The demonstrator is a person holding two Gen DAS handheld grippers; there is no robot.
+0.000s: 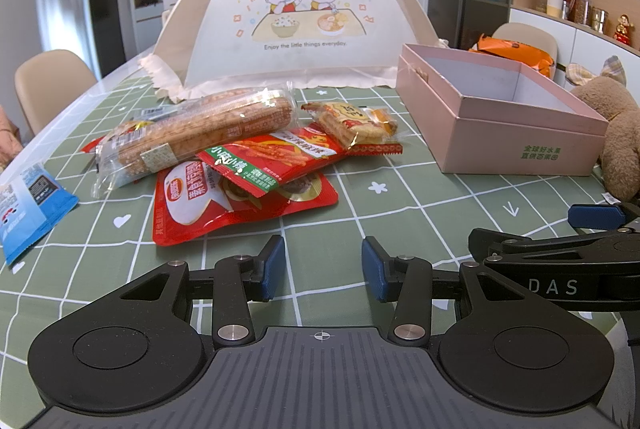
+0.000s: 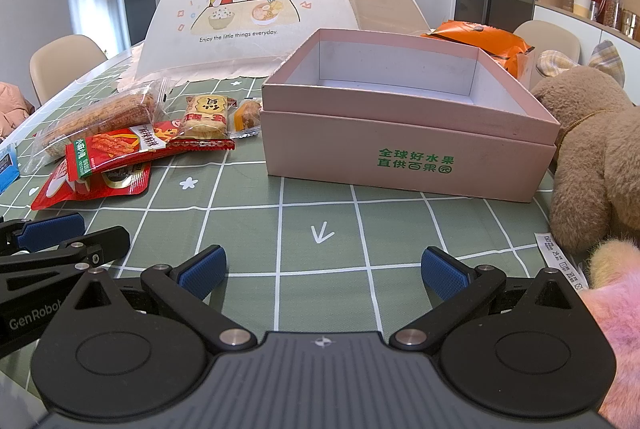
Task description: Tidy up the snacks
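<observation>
A pile of snacks lies on the green checked tablecloth: a long clear-wrapped bread stick (image 1: pixel 192 133) (image 2: pixel 100 117), a red-and-green spicy strip packet (image 1: pixel 268 153) (image 2: pixel 112 153), a big red pouch (image 1: pixel 236 201) (image 2: pixel 92 185), a cracker pack (image 1: pixel 352 121) (image 2: pixel 206 117) and a blue packet (image 1: pixel 32 205). An open, empty pink box (image 1: pixel 504 121) (image 2: pixel 404 133) stands to their right. My left gripper (image 1: pixel 323 269) is open and empty, just in front of the pile. My right gripper (image 2: pixel 323 269) is open and empty, in front of the box.
A white mesh food cover (image 1: pixel 296 25) (image 2: pixel 256 9) stands behind the snacks. A brown plush toy (image 1: pixel 616 133) (image 2: pixel 592 157) sits right of the box, an orange bag (image 1: pixel 516 53) (image 2: pixel 480 37) behind it. Beige chairs (image 1: pixel 52 85) stand around the table.
</observation>
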